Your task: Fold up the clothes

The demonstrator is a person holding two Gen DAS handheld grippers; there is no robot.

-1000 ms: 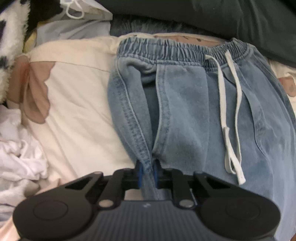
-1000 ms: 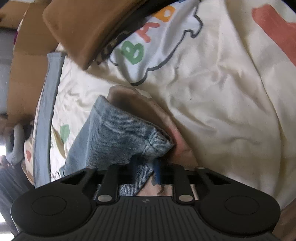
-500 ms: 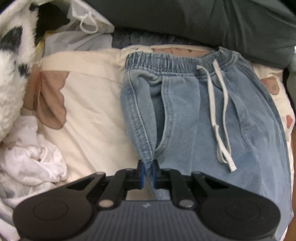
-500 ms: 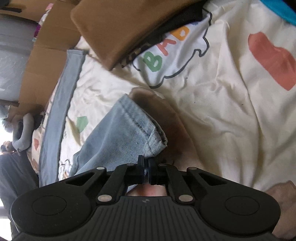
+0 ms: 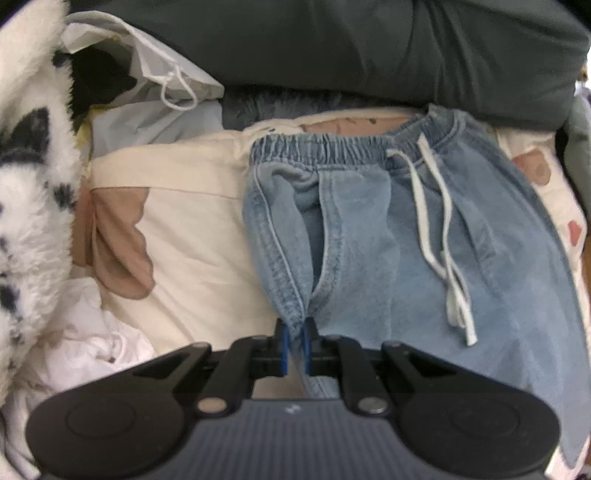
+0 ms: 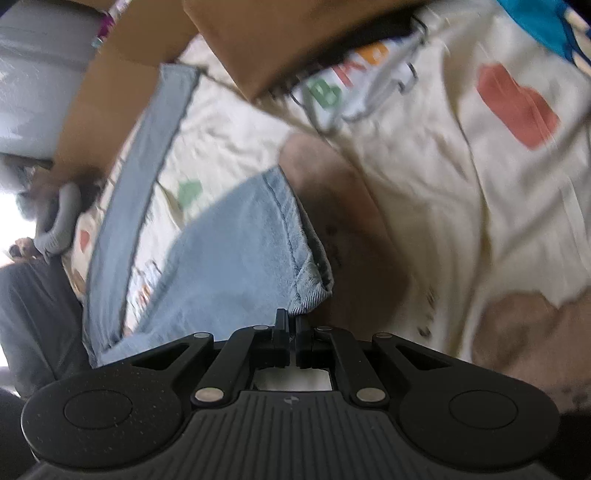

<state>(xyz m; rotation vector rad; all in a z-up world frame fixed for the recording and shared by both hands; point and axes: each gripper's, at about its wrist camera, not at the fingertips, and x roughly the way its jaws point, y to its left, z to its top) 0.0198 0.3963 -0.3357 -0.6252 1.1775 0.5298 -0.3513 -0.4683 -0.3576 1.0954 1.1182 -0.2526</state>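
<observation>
Light blue denim pants (image 5: 424, 240) with an elastic waistband and a white drawstring (image 5: 443, 236) lie on a cream patterned bedsheet (image 5: 192, 229). My left gripper (image 5: 294, 334) is shut on the pants' left side seam, at the near end of the open pocket fold. In the right wrist view my right gripper (image 6: 291, 325) is shut on the hem corner of a pants leg (image 6: 236, 266), lifted above the sheet (image 6: 424, 155). That view is motion-blurred.
A dark grey pillow (image 5: 369, 48) lies beyond the waistband. A fluffy black-and-white blanket (image 5: 29, 192), a plastic bag (image 5: 147, 66) and crumpled white cloth (image 5: 92, 354) sit at the left. A brown cardboard box (image 6: 266, 33) and a grey-blue sheet border (image 6: 140, 177) show in the right view.
My left gripper has pulled back with the seam, so the pants look smaller. My right gripper closed fully on the leg hem and has lifted it up and away from the sheet.
</observation>
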